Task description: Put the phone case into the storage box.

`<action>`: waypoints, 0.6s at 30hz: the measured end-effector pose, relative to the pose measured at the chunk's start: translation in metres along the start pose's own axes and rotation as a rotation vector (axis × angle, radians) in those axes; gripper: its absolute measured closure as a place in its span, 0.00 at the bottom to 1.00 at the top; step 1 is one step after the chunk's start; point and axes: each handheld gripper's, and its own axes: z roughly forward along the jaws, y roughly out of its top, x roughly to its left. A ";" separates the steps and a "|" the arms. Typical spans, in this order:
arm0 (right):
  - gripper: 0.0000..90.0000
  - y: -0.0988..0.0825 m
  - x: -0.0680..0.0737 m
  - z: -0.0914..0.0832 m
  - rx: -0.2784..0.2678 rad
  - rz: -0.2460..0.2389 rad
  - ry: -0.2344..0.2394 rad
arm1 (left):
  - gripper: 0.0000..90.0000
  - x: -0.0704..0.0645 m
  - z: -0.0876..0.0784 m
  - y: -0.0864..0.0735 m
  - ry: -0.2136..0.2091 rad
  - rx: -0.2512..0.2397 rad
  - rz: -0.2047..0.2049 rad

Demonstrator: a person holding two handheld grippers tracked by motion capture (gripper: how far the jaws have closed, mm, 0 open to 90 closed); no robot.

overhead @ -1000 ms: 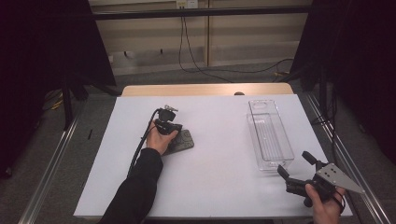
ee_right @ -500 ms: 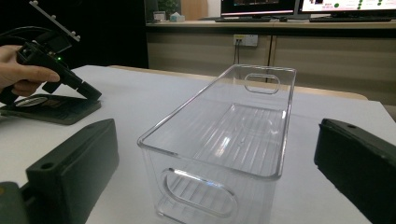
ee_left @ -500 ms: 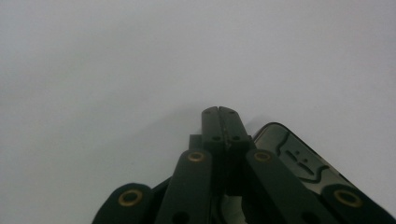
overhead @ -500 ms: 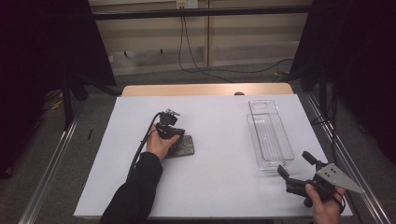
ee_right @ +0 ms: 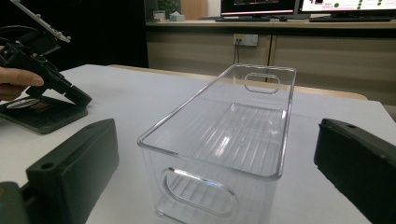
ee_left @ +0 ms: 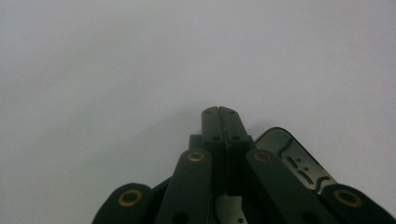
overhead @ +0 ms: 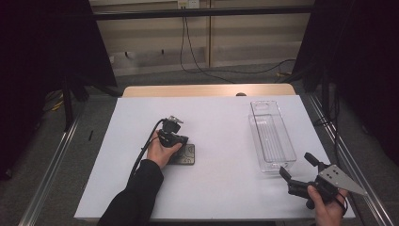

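So, quick rundown of where I'm at:

Left gripper [overhead: 181,140]: jaws clenched tight together, nothing pinched between them. Seen from the high view they point down at the table, right at the near-left edge of the thing I'm working on.

Dark flat rectangular device with a glossy face [overhead: 184,154]: lies flat on the table, left of centre, directly under and just to the right of my left jaws. In the left gripper view a rounded corner of it [ee_left: 299,161] peeks out to the right of the closed tips. Its long axis looks like it runs roughly left-right across the table, though my hand covers part of it.

Right gripper [overhead: 301,170]: jaws spread wide, holding nothing, parked at the near-right corner of the table, well apart from the device.

Clear plastic rectangular bin [overhead: 272,137]: empty, long axis running away from me, just in front of my right jaws.

Nearer hand: left, easily. My guess is the left has to open up and get a jaw under or around an edge of the device.

White table top [overhead: 221,117]: smooth, matte.

Room: dim, black curtains either side, cables on the floor behind.
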 end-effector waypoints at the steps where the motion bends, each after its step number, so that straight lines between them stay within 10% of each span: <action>1: 0.00 0.000 0.000 0.000 0.000 0.000 0.000 | 1.00 -0.001 0.000 0.000 -0.010 0.001 -0.005; 18: 0.00 0.000 0.000 0.001 0.004 0.002 -0.001 | 1.00 -0.019 -0.007 -0.013 -0.055 -0.004 0.036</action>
